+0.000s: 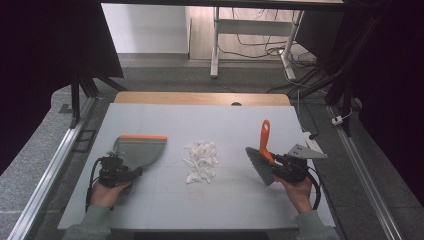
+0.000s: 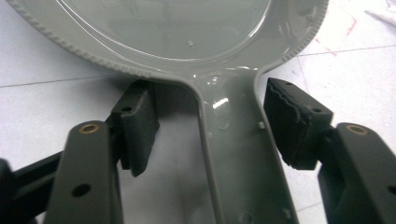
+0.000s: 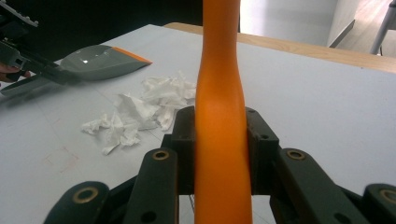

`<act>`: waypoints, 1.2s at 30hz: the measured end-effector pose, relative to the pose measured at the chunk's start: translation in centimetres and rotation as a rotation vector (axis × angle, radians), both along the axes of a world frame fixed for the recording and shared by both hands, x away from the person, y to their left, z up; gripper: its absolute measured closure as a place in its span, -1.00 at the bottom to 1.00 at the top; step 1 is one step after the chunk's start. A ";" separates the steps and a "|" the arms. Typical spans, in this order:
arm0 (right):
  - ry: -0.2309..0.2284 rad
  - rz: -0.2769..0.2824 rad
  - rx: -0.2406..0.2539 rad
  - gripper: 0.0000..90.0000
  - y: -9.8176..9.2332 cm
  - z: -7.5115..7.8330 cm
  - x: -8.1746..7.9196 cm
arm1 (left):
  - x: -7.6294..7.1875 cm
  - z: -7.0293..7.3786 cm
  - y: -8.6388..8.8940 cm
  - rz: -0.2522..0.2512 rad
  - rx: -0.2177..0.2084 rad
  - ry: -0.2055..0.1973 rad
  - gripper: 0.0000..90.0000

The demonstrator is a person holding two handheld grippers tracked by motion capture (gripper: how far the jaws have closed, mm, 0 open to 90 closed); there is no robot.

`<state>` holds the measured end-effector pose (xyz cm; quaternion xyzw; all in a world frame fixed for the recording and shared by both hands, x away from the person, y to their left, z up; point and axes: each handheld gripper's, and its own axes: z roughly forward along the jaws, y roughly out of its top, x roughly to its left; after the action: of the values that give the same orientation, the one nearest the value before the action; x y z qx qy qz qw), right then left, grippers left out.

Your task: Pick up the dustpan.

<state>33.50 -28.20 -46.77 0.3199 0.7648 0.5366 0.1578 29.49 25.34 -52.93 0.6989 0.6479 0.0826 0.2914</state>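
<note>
Your right tool [image 3: 219, 144] is clenched on the orange plastic handle of the hand brush [image 3: 219, 84], both pads flat against its waist; in the high view the brush's grey bristle head [image 1: 260, 165] hangs just to the pile side of that tool [image 1: 280, 167], clear of the counter. Your left tool [image 2: 210, 123] is not gripping yet: the grey plastic dustpan's handle [image 2: 238, 154] lies between its jaws, the right pad just beside the handle's edge and the left pad well apart from it, with bare white counter [image 2: 42, 107] showing in the gap. The dustpan [image 1: 137, 150] lies flat ahead of that tool, its orange lip on the far edge. The heap of torn white paper scraps [image 1: 201, 161] lies between your two tools, nearer the dustpan's side than the brush.

The risks from here, as I judge them:
- The handle sits off-centre in your left tool. If you close as you are, one pad meets it first and may shove the pan sideways or twist it, leaving a skewed, weak hold.
- The glossy handle looks slippery; a shallow bite could let the pan droop or swing when you lift it.
- The orange lip does not face the scraps. Sweep before you turn the pan and you push paper past its side wall.
- The scraps are light, so a fast brush stroke could scatter them across the counter.
</note>
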 end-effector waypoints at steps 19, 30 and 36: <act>-0.004 0.003 -0.004 0.56 0.1 0.0 -0.1 | 0.0 -0.2 0.8 -0.007 -0.042 -0.035 0.36; -0.008 -0.002 -0.004 0.56 0.1 0.1 -0.2 | -0.1 0.0 1.3 -0.014 -0.055 -0.061 0.37; -0.008 0.001 0.009 0.56 0.0 0.2 -0.2 | -0.5 0.6 2.0 -0.031 -0.056 -0.104 0.37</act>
<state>33.32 -28.15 -46.56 0.3181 0.7618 0.5414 0.1593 29.00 27.30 -52.29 0.6953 0.6229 0.0960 0.3455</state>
